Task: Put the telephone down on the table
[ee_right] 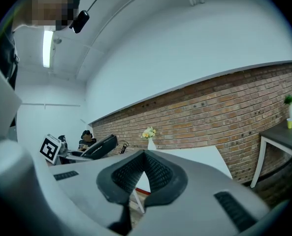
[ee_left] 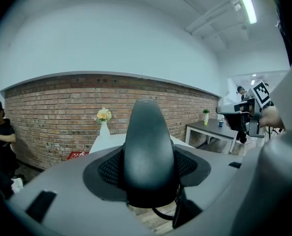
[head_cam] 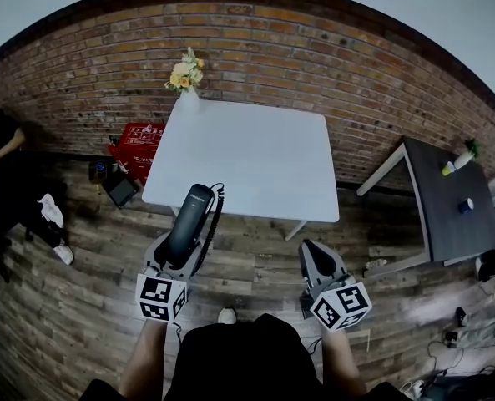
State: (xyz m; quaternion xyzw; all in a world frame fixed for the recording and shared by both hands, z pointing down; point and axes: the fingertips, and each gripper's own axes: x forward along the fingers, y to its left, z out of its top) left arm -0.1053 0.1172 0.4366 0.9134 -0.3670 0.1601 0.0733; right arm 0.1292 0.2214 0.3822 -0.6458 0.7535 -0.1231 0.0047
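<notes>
While my left gripper [head_cam: 179, 253] pinches the telephone [head_cam: 193, 215] in the air just short of the table [head_cam: 255, 153], my right gripper [head_cam: 315, 256] is pressed together, empty. I should reach forward over the top, lower it flat, then release.

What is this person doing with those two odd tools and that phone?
A person holds a gripper in each hand. The left gripper has its jaws closed on a black telephone handset, held in the air just short of the near edge of the white table. The right gripper is empty, jaws together. A vase of flowers stands at the table's far corner. The handset is not yet set down.
</notes>
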